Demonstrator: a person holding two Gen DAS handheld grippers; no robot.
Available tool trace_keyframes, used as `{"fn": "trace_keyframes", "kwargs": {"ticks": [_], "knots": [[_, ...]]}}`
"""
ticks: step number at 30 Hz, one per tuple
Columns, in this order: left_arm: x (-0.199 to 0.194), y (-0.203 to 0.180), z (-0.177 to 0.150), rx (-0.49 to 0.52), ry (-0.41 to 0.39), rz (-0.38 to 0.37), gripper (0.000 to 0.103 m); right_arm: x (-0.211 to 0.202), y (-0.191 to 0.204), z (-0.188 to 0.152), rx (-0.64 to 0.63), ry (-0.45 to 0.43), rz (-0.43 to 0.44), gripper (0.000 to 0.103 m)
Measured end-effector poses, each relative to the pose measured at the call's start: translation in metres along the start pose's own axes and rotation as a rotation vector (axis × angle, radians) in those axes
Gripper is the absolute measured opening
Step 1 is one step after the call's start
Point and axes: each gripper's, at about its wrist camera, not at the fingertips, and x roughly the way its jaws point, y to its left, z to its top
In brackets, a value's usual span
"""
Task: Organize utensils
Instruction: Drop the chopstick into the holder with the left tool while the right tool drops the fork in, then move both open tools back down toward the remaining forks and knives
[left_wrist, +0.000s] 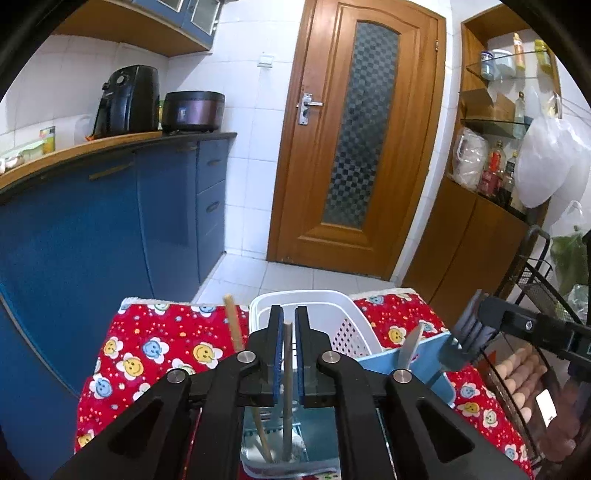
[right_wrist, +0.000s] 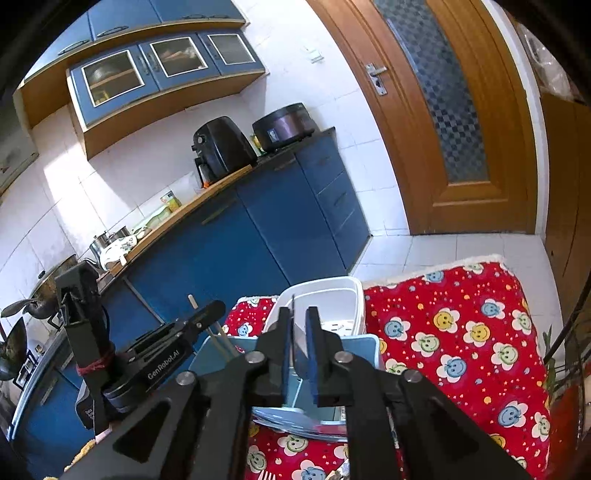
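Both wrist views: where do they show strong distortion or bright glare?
Left wrist view: the fisheye bends the blue cabinets and the counter edge, with dark corners around. Right wrist view: the door leans strongly, and sunlight washes out the wall tiles.

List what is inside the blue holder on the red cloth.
In the blue holder: two wooden chopsticks standing up and a knife blade-up. A fork shows at its right side. The tongs cover most of the inside, so the bottom stays hidden.
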Motion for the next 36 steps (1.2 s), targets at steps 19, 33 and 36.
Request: {"fn": "trace_keyframes", "kwargs": {"ticks": [19, 33, 36], "knots": [[-0.082, -0.012, -0.009, 0.052, -0.010, -0.058, 0.037, -0.045, 0.016, -0.024, -0.026, -0.011, -0.018, 0.027], [-0.077, -0.005, -0.071, 0.020, 0.160, -0.059, 0.037, -0.034, -0.011, -0.092, 0.066, 0.151, -0.045, 0.027], [-0.072, -0.001, -0.084, 0.003, 0.204, -0.050, 0.037, -0.029, -0.017, -0.105, 0.074, 0.185, -0.063, 0.027]]}}
